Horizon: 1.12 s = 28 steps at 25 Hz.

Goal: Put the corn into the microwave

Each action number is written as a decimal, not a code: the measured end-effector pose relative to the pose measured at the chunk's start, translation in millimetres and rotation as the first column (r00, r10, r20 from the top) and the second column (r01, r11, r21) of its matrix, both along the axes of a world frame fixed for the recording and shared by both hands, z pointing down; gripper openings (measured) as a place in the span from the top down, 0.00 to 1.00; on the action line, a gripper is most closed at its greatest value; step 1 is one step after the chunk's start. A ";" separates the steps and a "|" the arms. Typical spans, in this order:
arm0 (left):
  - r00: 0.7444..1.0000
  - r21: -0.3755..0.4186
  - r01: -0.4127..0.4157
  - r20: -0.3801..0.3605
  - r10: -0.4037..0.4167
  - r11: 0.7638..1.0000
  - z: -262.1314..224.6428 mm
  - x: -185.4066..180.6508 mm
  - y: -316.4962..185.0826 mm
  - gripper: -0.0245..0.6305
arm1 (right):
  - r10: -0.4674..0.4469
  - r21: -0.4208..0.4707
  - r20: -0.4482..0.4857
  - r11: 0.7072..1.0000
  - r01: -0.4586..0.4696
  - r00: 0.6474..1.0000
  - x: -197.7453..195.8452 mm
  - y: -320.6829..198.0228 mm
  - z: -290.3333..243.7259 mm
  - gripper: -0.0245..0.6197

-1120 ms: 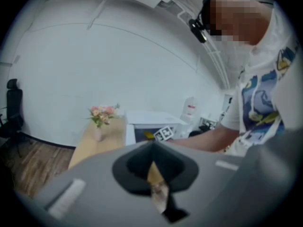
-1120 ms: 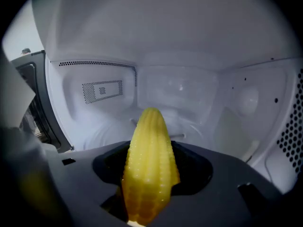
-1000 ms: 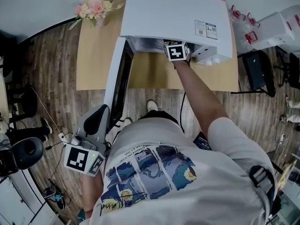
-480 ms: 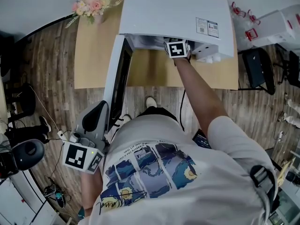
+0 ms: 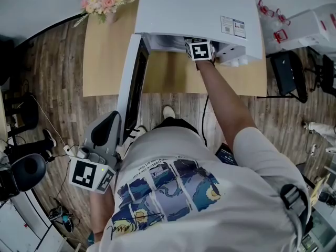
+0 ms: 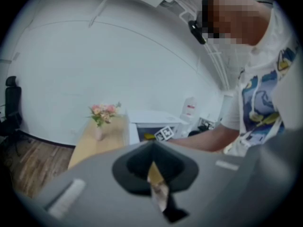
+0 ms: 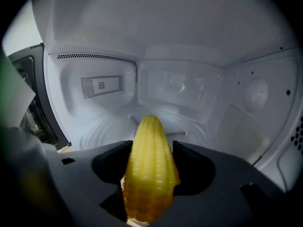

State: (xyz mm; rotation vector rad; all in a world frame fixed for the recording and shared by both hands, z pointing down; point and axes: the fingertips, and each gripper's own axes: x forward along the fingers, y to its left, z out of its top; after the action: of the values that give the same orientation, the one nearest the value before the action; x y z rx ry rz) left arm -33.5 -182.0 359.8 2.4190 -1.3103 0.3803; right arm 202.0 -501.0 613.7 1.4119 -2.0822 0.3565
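The white microwave (image 5: 194, 14) stands on a wooden table (image 5: 107, 62) with its door (image 5: 131, 83) swung open to the left. My right gripper (image 5: 199, 50) reaches into the microwave's mouth, its jaws hidden under the top. In the right gripper view the gripper (image 7: 150, 174) is shut on a yellow corn cob (image 7: 150, 164), which points into the white cavity above the glass turntable (image 7: 109, 129). My left gripper (image 5: 105, 133) hangs low beside the person's hip, away from the table. In its own view the left gripper (image 6: 154, 174) has its jaws together with nothing between them.
A vase of pink flowers (image 5: 105, 1) stands at the table's far left corner. White boxes (image 5: 315, 28) and a dark chair (image 5: 289, 80) are to the right of the table. Cables and a black stand (image 5: 23, 172) lie on the wood floor at the left.
My right gripper has edged slightly deeper into the microwave with the corn. The left gripper has hardly moved.
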 end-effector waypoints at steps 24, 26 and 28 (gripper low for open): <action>0.989 0.039 -0.139 -0.046 0.141 0.989 -7.4 -28.1 53.0 0.95 | 0.090 0.025 0.036 0.996 -0.091 0.995 8.0 108.6 -39.9 0.55; 0.986 0.051 -0.157 -0.051 0.159 0.986 -9.5 -31.3 59.5 0.95 | 0.092 0.026 0.042 0.995 -0.093 0.995 5.3 127.2 -45.0 0.55; 0.983 0.056 -0.169 -0.057 0.172 0.984 -9.8 -35.9 66.4 0.95 | 0.085 0.024 0.050 0.996 -0.086 0.995 0.2 146.9 -49.9 0.55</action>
State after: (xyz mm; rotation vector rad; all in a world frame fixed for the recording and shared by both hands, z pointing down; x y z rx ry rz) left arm -69.4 -115.6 349.9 2.5731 -1.1028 0.3178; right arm 202.3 -354.1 563.8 1.5255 -2.0764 0.4032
